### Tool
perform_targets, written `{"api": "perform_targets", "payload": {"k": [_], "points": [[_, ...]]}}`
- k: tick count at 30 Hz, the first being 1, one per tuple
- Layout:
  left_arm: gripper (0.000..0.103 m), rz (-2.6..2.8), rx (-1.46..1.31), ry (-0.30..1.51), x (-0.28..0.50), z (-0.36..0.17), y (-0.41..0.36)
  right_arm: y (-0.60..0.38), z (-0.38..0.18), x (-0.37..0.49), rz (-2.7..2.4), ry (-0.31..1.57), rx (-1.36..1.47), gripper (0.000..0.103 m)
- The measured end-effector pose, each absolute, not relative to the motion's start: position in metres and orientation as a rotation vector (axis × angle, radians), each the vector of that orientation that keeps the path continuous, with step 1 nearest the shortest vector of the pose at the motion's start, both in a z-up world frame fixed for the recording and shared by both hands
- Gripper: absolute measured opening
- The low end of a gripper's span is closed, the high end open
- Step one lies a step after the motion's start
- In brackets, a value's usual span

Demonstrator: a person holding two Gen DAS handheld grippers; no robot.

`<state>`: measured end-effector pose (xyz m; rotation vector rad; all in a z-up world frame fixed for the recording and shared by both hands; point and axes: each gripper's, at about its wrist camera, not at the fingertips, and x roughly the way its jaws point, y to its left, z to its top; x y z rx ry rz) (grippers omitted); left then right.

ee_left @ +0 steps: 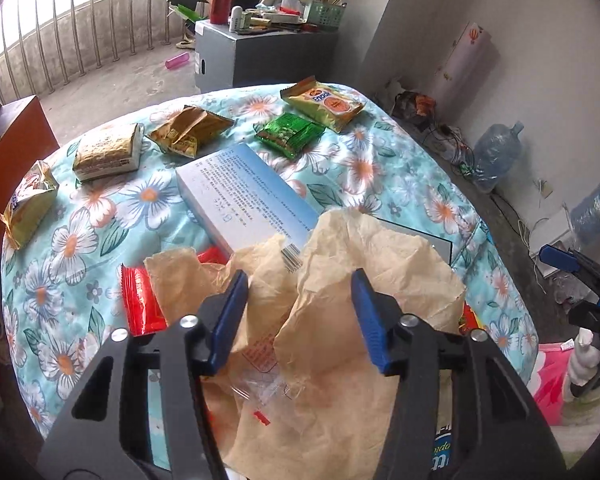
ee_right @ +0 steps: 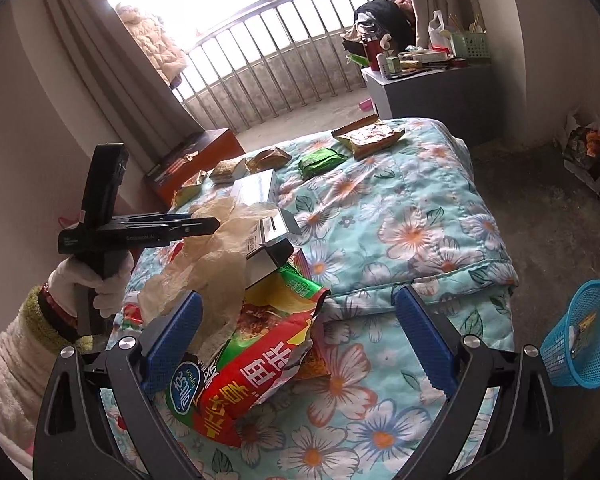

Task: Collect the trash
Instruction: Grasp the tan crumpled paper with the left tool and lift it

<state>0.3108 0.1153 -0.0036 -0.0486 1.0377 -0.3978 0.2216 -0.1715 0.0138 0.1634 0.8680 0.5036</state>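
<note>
A crumpled beige paper bag (ee_left: pixel 340 280) lies on the floral quilt (ee_left: pixel 100 208), over a light-blue box (ee_left: pixel 240 196). My left gripper (ee_left: pixel 300 292) is open, its fingers on either side of the bag's top folds; it also shows in the right wrist view (ee_right: pixel 204 226), beside the same bag (ee_right: pixel 220 248). My right gripper (ee_right: pixel 300 328) is open above a red and green noodle packet (ee_right: pixel 268 364) at the quilt's near edge. Several snack wrappers lie farther off: a green one (ee_left: pixel 288 134), an orange-yellow one (ee_left: pixel 324 104), a gold one (ee_left: pixel 188 130).
A blue mesh basket (ee_right: pixel 580 336) stands on the floor right of the bed. A red wrapper (ee_left: pixel 142 300) lies left of the bag. A grey cabinet (ee_left: pixel 236 52) with clutter stands beyond the bed. An orange box (ee_left: pixel 12 148) sits at left.
</note>
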Motion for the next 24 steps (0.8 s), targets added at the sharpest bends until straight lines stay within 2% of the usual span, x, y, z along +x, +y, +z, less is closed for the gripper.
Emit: {"api": "perform_targets", "payload": {"k": [2, 5, 9, 19, 24], "points": [[0.016, -0.407, -0.041, 1.045, 0.309, -0.007, 0.115, -0.173, 0.011, 0.225, 0.501, 0.873, 0.176, 0.094], [0.001, -0.402, -0.029, 1.038, 0.303, -0.006, 0.117, -0.176, 0.010, 0.225, 0.497, 0.874, 0.188, 0.094], [0.000, -0.387, -0.047, 0.958, 0.288, 0.020, 0.125, -0.182, 0.014, 0.220, 0.498, 0.862, 0.215, 0.094], [0.000, -0.468, -0.172, 0.658, 0.240, 0.148, 0.131, -0.204, 0.027, 0.203, 0.482, 0.811, 0.279, 0.094], [0.000, -0.560, -0.224, 0.542, 0.215, 0.192, 0.118, -0.215, 0.030, 0.197, 0.475, 0.798, 0.313, 0.094]]}}
